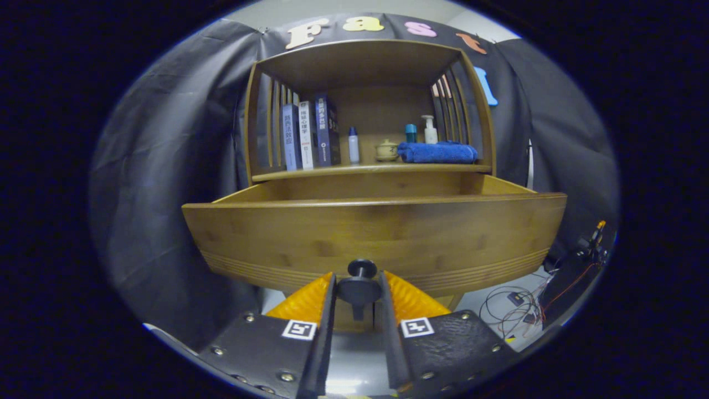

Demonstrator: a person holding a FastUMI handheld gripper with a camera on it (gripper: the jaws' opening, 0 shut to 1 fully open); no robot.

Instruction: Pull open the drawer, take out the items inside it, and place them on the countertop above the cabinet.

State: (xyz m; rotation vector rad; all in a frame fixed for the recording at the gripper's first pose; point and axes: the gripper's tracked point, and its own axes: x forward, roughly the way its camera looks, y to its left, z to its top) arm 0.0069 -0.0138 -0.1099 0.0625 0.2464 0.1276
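A wooden cabinet stands ahead, and its drawer is pulled out toward me. The tall drawer front hides whatever lies inside. The dark round drawer knob sits low on the front, between my fingers. My gripper is shut on this knob, with one fingertip pressing on each side. Above the drawer is the countertop, a wooden shelf with slatted sides and a roof.
On the countertop stand three books, a small white bottle, a little teapot, a folded blue towel, a teal bottle and a pump bottle. Loose wires lie on the floor to the right.
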